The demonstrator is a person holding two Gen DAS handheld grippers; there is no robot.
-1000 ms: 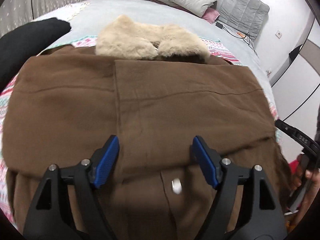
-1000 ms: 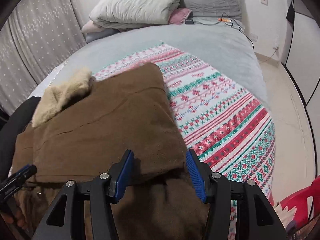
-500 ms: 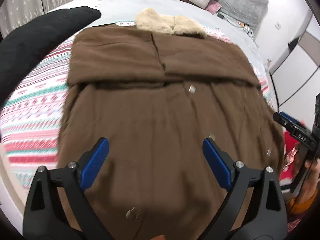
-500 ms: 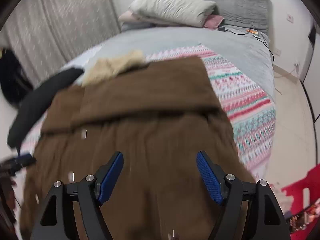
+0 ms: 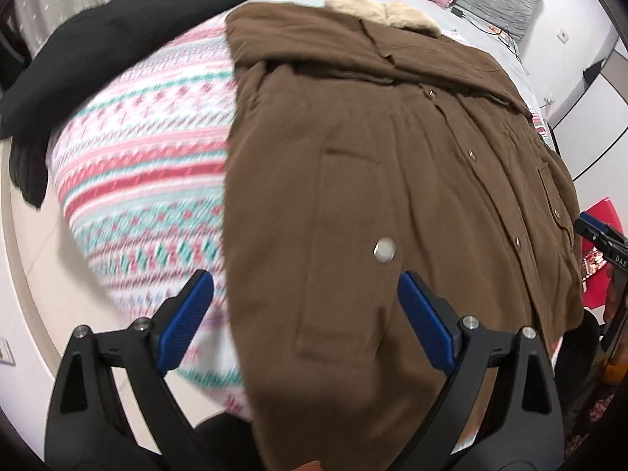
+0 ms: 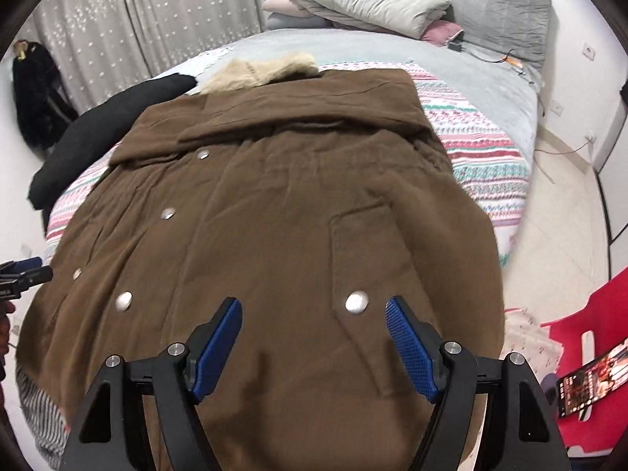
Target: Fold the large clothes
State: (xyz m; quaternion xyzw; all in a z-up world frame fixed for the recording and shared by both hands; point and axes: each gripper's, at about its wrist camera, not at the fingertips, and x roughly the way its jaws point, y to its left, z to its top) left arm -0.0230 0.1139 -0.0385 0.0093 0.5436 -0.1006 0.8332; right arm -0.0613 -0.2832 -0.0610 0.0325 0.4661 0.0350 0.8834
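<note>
Brown coat point(image 5: 392, 180) lies front-up on the bed point(image 6: 392, 45), over the striped blanket point(image 5: 149, 165). Long axis runs away from me: fur collar point(image 6: 263, 70) at the far end, hem at the near edge just under both tongs. Sleeves already folded across the chest as a band below the collar.

Left tongs point(image 5: 306, 320) hang over the coat's left edge: one pad over blanket, the other over cloth. Right tongs point(image 6: 314, 339) sit over the right-hand pocket snap point(image 6: 356, 301). Each is near its own hem corner; neither is clearly nearer.

Both tongs stand wide, nothing between the pads; both have just been opening.

Versus a second ago: both views were close over the sleeve band; now the whole skirt shows. Hem itself is probably below the frame.
</note>
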